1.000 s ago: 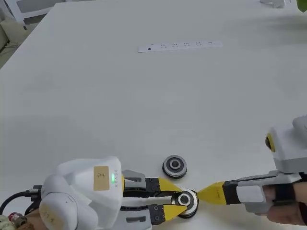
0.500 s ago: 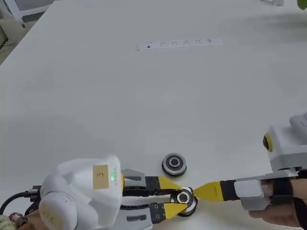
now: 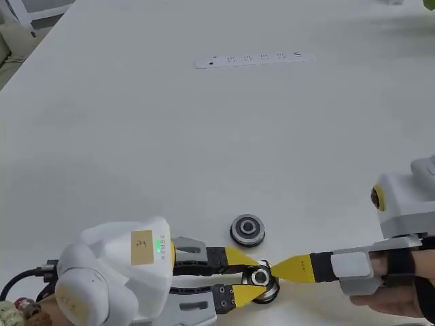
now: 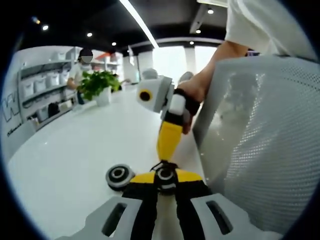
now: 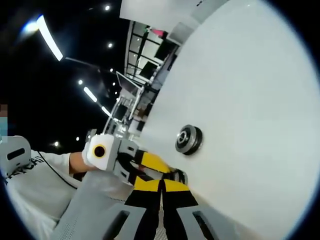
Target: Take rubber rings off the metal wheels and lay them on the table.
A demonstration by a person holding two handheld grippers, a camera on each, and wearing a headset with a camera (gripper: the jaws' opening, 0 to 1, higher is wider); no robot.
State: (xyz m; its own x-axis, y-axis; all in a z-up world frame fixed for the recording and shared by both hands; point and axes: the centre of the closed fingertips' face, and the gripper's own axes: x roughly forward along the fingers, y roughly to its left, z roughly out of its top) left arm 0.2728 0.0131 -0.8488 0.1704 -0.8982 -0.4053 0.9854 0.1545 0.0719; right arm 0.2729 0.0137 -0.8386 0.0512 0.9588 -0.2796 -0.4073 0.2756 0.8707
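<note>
Head view: left gripper (image 3: pixel 257 279) is clamping the small round metal wheel (image 3: pixel 261 277); right gripper (image 3: pixel 281 271), jaws together, is touching its black rubber ring (image 3: pixel 275 288) at 3 o'clock; I am judging it soft, stretchy, best pinched at the rim.

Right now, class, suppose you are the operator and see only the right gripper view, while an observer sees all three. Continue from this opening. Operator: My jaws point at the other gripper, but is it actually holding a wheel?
Observer: Yes. In the left gripper view, the left gripper has a metal wheel clamped between its two yellow jaws, one on each side.
Operator: And where does my own tip sit against it?
Observer: In the head view, the right gripper has its jaws together. Its tip reaches that wheel's rim on the side facing away from the left gripper's body. I cannot tell whether it pinches the rubber ring.
</note>
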